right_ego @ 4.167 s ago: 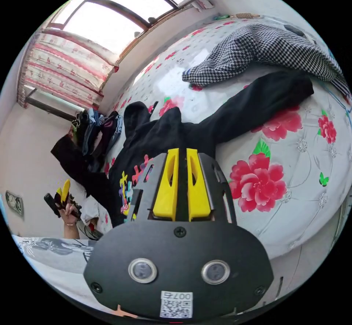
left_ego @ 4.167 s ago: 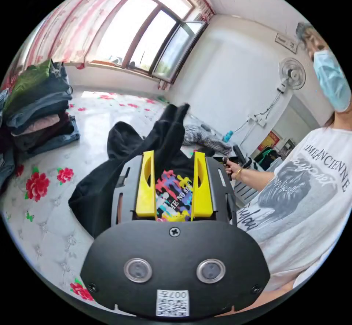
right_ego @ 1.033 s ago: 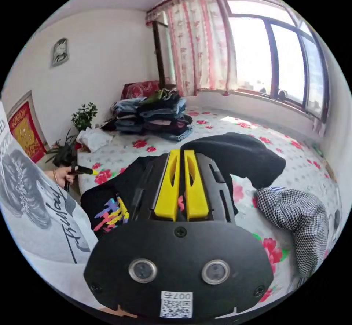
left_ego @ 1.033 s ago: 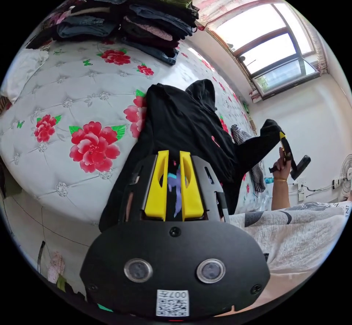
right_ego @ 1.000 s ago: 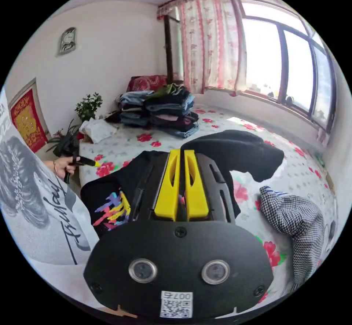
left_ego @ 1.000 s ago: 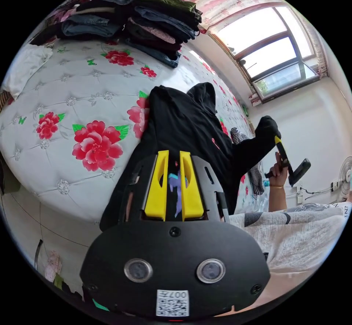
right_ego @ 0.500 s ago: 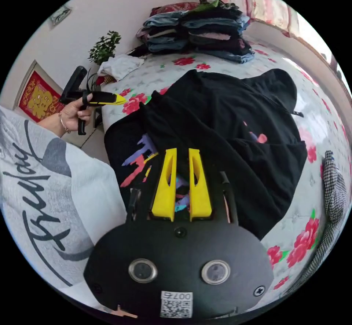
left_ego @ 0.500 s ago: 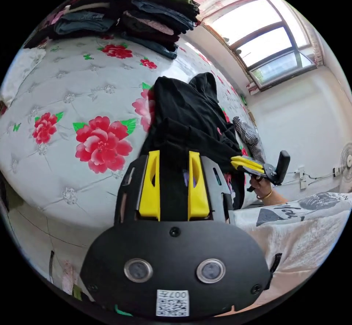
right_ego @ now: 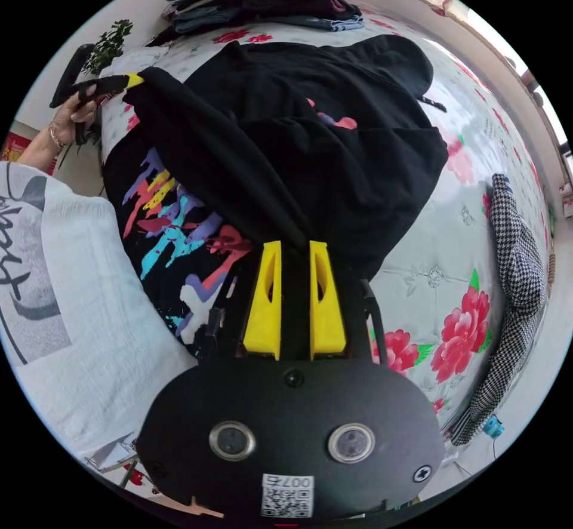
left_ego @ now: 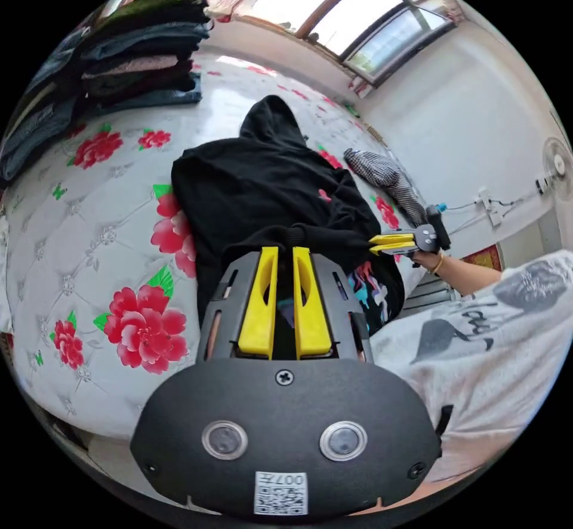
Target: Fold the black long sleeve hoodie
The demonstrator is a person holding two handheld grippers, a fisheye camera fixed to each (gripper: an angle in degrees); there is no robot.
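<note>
Two grippers work one black hoodie (left_ego: pixel 262 183), which lies spread on the flowered bed cover (left_ego: pixel 89 218) with its hood (left_ego: pixel 268 120) pointing away from the person toward the window (left_ego: pixel 352 9). Left gripper (left_ego: pixel 279 251) in the left gripper view: yellow jaws narrowly parted, black sleeve fabric running between them, both jaws pressing it near the hoodie's lower edge. Right gripper (right_ego: pixel 293 247) in the right gripper view: jaws a little wider apart, a black sleeve band (right_ego: pixel 203 153) passing between them and gripped. That band stretches across the hoodie body from the right gripper to the left gripper (right_ego: pixel 128 80), seen at the hoodie's far corner with a hand (right_ego: pixel 71 112) on its handle. Right gripper (left_ego: pixel 382 243) also appears in the left gripper view, jaws nearly together at the hoodie's edge, touching the cloth.

Multicolour graphic print (right_ego: pixel 179 218) on the hoodie front, beside the person's white shirt (right_ego: pixel 65 290); its letters are too distorted to read. Shirt has grey script print, partly cut off, not legible. Checked garment (right_ego: pixel 519 266) lies on the bed well apart from the hoodie on its right side. Folded clothes stack (left_ego: pixel 119 51) sits beyond the hoodie's left shoulder. Wall fan (left_ego: pixel 558 162) is near the frame edge.
</note>
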